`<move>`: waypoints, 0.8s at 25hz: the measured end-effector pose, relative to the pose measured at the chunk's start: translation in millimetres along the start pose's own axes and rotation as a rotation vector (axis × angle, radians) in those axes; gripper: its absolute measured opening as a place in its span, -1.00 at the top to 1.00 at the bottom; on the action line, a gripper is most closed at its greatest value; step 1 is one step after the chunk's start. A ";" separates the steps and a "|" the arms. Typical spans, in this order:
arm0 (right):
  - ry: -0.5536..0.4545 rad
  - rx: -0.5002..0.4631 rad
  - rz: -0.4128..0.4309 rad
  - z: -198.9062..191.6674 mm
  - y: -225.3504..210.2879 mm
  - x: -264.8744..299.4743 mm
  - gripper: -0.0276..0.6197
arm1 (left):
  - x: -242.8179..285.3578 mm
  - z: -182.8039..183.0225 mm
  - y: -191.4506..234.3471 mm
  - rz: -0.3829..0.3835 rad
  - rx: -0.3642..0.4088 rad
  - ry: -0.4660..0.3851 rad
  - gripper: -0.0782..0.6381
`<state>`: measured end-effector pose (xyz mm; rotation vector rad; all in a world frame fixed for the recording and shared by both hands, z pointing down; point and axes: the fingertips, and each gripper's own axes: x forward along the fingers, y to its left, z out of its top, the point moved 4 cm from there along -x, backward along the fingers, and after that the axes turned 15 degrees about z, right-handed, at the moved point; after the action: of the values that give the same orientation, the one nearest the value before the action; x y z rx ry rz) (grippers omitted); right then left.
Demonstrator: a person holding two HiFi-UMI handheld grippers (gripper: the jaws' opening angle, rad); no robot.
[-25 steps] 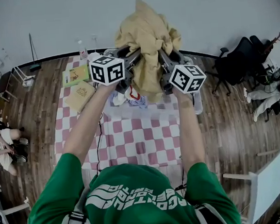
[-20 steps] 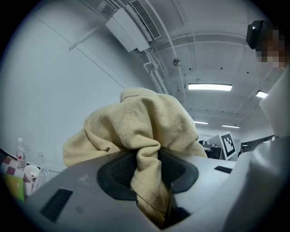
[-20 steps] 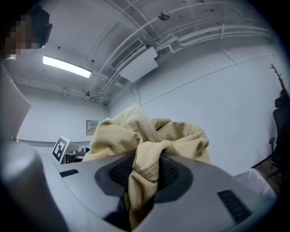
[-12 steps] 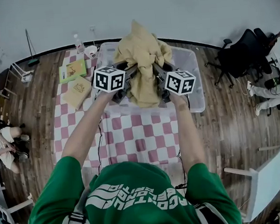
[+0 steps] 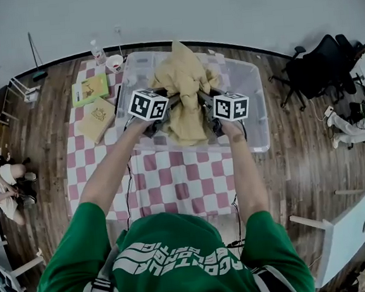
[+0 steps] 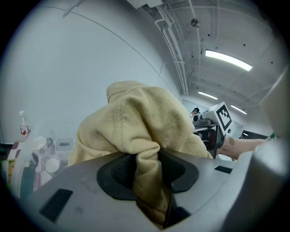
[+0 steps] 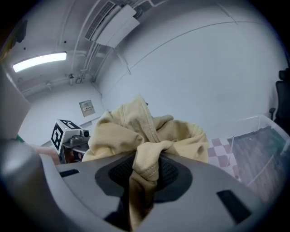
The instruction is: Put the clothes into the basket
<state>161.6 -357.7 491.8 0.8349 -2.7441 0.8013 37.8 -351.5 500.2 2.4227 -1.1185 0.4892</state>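
green shirt (image 5: 173,257), behind left tongs (image 5: 174,105) and right tongs (image 5: 205,103): white lettering, upside down, unreadable | left marker cube (image 5: 148,104), right marker cube (image 5: 231,106): black-and-white square codes, no letters | wall plate (image 7: 86,108), above left marker cube: too small to read

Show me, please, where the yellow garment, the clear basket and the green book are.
yellow garment (image 5: 182,78): head view, middle of the bunched cloth.
clear basket (image 5: 250,82): head view, its bare right part.
green book (image 5: 90,90): head view, middle of its cover.
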 end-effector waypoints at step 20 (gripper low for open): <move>0.455 0.227 -0.002 -126.6 -104.7 54.9 0.63 | 103.9 -122.2 36.1 0.007 0.177 0.473 0.44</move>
<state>174.3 -388.6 661.8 0.5976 -2.2819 1.1558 56.9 -375.1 661.8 2.2662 -0.9060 1.1338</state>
